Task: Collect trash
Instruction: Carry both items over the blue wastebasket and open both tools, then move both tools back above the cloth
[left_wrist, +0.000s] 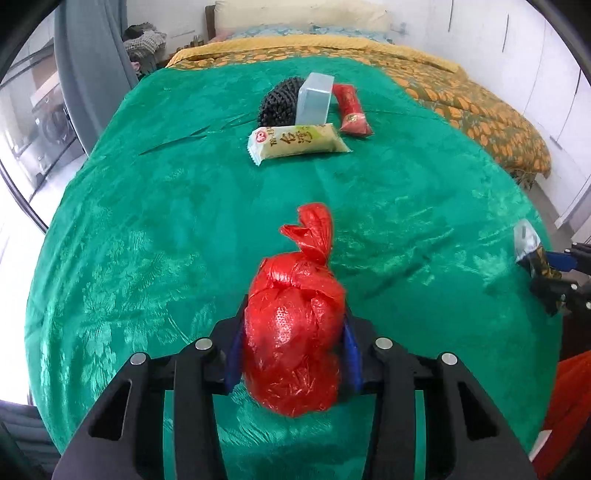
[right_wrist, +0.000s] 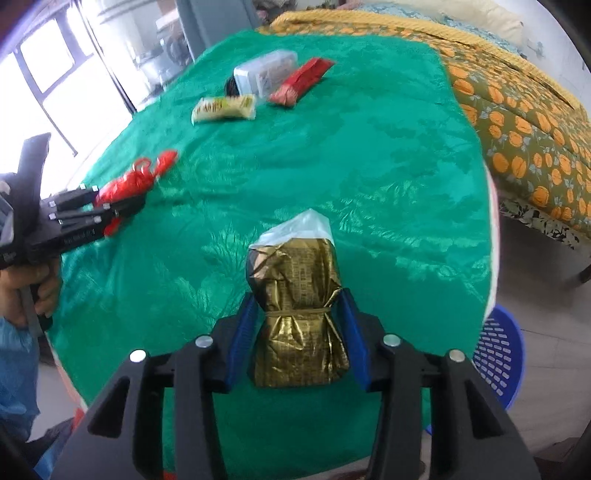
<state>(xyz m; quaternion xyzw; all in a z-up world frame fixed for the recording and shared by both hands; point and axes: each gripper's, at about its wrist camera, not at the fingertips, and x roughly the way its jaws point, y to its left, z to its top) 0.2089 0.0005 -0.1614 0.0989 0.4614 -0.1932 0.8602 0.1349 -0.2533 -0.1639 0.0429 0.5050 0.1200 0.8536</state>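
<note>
A knotted red plastic bag (left_wrist: 291, 332) lies on the green tablecloth (left_wrist: 147, 221), and my left gripper (left_wrist: 295, 314) is shut on it, its blue pads pressing both sides. The same bag (right_wrist: 129, 184) and left gripper (right_wrist: 122, 206) show at the left in the right wrist view. My right gripper (right_wrist: 298, 299) is shut on a crumpled gold foil packet (right_wrist: 299, 317) with a clear plastic top, pinched at its tied waist. From the left wrist view that packet (left_wrist: 541, 260) and the right gripper (left_wrist: 543, 273) sit at the right edge.
Further back on the cloth lie a yellow-green snack packet (left_wrist: 295, 142), a red packet (left_wrist: 352, 110), a clear plastic box (left_wrist: 314, 99) and a black spiky object (left_wrist: 277, 103). A blue perforated basket (right_wrist: 496, 354) stands on the floor at the right. A bed with an orange-patterned quilt (right_wrist: 524, 110) lies beyond.
</note>
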